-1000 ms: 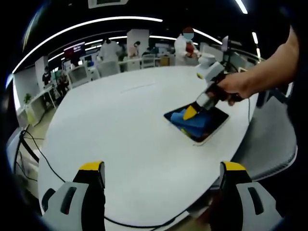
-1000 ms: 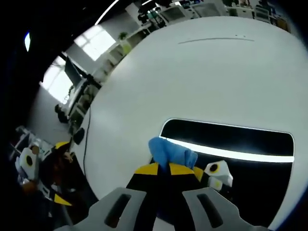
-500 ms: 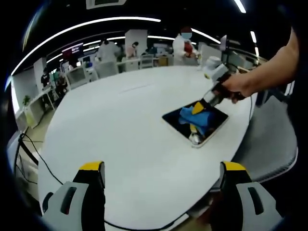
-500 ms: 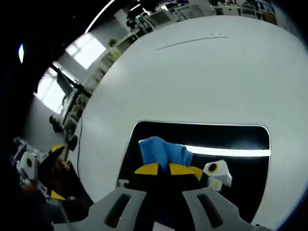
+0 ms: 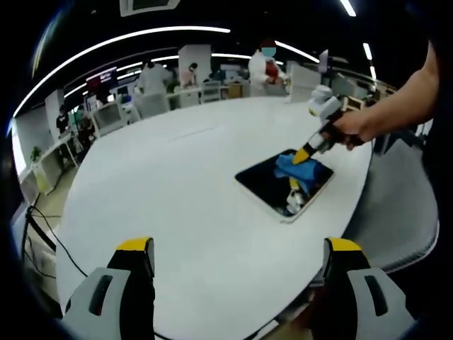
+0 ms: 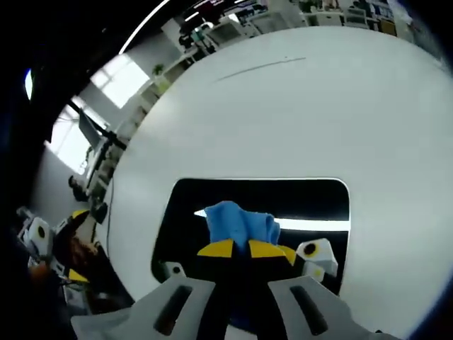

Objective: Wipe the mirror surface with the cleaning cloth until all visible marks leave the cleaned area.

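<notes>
mirror [image 6: 262, 202] flat on table [image 5: 177, 184] near its edge | cloth [image 6: 237, 223] blue, bunched, lying on the mirror glass — pinched between right gripper [image 6: 237, 248] jaws, closed on it | left gripper [image 5: 237, 248] off the mirror, jaws wide apart — holding nothing

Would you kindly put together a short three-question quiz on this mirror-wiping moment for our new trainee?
1. True or false: the right gripper is shut on the blue cloth.
2. Multiple choice: the cloth is pressed against (a) the bare white table, (b) the dark mirror, (c) a chair.
3. Fill in: the left gripper hovers with its jaws ____ and nothing between them.

Key: 1 true; 2 b; 3 open.
</notes>
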Demonstrator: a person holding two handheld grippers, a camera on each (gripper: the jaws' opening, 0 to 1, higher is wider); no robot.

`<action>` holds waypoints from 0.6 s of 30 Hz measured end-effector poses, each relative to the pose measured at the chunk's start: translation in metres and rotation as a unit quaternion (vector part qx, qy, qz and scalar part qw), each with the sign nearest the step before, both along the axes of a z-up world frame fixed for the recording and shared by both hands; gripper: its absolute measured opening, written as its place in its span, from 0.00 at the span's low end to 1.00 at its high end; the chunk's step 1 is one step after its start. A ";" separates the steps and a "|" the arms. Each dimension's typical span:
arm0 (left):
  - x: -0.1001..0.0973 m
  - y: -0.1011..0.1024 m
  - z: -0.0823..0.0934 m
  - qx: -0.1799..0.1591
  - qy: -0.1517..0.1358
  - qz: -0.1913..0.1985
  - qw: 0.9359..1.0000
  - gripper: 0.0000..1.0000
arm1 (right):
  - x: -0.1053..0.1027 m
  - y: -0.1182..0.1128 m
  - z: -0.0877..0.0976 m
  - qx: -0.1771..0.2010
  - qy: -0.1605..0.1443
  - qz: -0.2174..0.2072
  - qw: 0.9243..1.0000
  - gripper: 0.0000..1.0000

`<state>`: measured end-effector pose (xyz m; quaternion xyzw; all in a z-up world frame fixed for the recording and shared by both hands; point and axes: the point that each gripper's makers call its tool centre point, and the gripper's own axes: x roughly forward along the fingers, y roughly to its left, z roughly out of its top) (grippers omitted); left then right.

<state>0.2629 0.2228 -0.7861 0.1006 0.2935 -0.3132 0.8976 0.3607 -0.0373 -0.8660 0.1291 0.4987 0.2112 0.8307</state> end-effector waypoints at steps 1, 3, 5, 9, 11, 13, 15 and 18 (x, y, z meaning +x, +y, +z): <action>0.000 -0.001 0.000 -0.001 0.000 0.000 1.000 0.99 | 0.000 -0.002 0.000 0.000 -0.001 -0.001 1.000 0.01; 0.001 -0.003 0.000 -0.002 0.000 0.000 1.000 0.99 | 0.000 -0.006 0.000 -0.001 -0.002 -0.004 1.000 0.01; 0.001 -0.005 0.000 -0.004 0.000 0.000 1.000 0.99 | 0.001 -0.009 0.000 -0.003 -0.003 -0.004 1.000 0.01; -0.001 -0.006 -0.003 -0.006 0.009 0.004 1.000 1.00 | 0.000 -0.015 0.001 -0.009 -0.004 -0.002 1.000 0.01; -0.002 -0.006 -0.003 -0.007 0.012 0.007 1.000 0.99 | 0.000 -0.019 0.000 -0.010 -0.005 -0.002 1.000 0.01; -0.003 -0.005 -0.003 -0.009 0.010 0.008 1.000 0.99 | 0.001 -0.023 0.000 -0.011 -0.005 -0.002 1.000 0.01; -0.003 -0.003 -0.004 -0.009 0.010 0.011 1.000 0.99 | 0.001 -0.026 0.000 -0.012 -0.005 -0.002 1.000 0.01; -0.003 -0.003 -0.003 -0.012 0.007 0.015 1.000 0.99 | 0.002 -0.031 0.000 -0.015 -0.006 -0.003 1.000 0.01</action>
